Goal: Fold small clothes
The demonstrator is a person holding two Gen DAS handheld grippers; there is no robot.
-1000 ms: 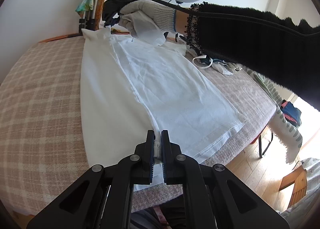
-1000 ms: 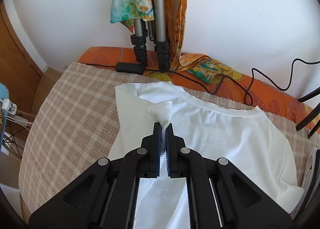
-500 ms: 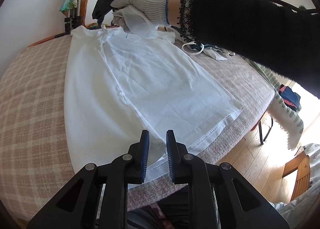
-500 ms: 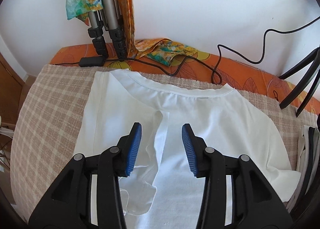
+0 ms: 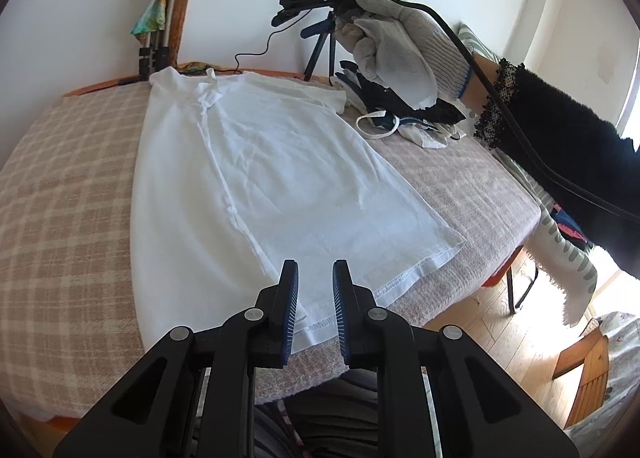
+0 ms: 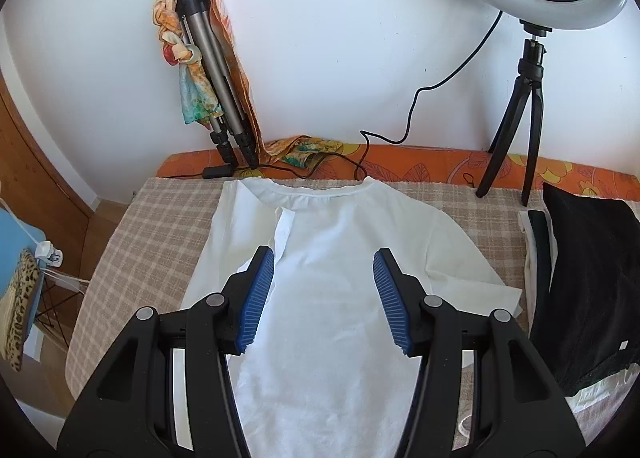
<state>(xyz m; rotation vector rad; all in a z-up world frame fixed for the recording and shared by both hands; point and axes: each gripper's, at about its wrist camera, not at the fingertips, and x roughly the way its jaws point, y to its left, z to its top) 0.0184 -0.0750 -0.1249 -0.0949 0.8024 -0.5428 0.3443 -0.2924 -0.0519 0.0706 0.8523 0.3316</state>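
Note:
A white T-shirt (image 5: 288, 178) lies flat on the checked tablecloth (image 5: 60, 218), neck toward the wall, with its left side and sleeve folded in over the body. My left gripper (image 5: 313, 264) hovers just above the hem, jaws a little apart with nothing between them. My right gripper (image 6: 324, 254) hangs over the shirt (image 6: 332, 298) below the collar. Its jaws are opening and stand wide, with only cloth far beneath them. In the left wrist view a gloved hand (image 5: 400, 42) holds that gripper up high over the shirt's far right shoulder.
A pile of dark and white clothes (image 6: 592, 298) lies right of the shirt. A folded tripod with a scarf (image 6: 216, 98) and a ring light on a small tripod (image 6: 528, 98) stand by the wall, with a cable (image 6: 412, 106) between them. The table's right edge (image 5: 520, 242) drops to wooden floor.
Both grippers have let go of the shirt's folded edge. The right one has lifted and swung right, jaws spreading. The left one has risen a little above the hem.

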